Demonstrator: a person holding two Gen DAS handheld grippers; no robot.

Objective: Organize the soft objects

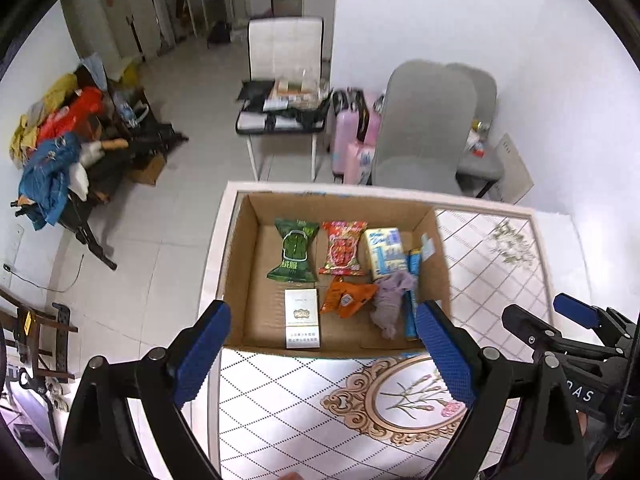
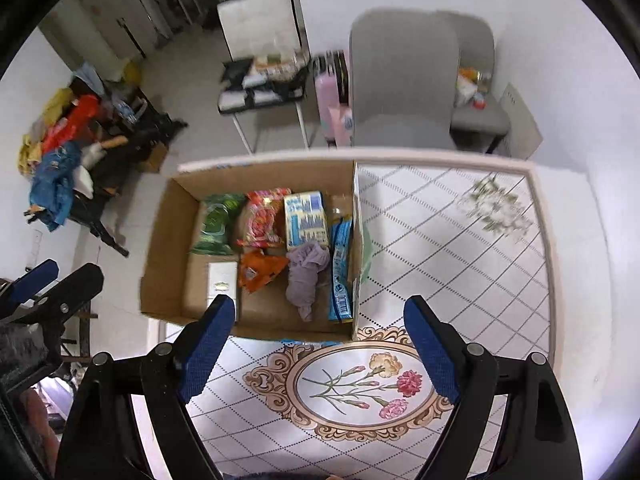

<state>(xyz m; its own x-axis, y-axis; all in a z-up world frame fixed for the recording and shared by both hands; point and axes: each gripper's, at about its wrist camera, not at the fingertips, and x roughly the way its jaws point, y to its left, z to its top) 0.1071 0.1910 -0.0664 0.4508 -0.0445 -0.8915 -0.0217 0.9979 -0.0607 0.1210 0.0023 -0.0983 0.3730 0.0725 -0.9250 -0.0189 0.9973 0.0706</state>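
My bench (image 2: 460,240) looks bare outside the cardboard box (image 1: 240,248), where everything soft I can see is gathered: green packet (image 1: 294,252), red packet (image 1: 343,249), tissue pack (image 1: 385,252), purple cloth (image 1: 390,302), orange wrapper (image 1: 347,299). I judge the task nearly finished. My left tongs (image 1: 322,354) and right tongs (image 2: 320,350) gape wide, holding nothing.

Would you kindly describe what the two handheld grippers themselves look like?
Both the left gripper and right gripper have black plastic frames with round silver pivot bolts and two fingers faced with textured blue pads. White lettering ending "DAS" marks the right gripper's body in the left wrist view.
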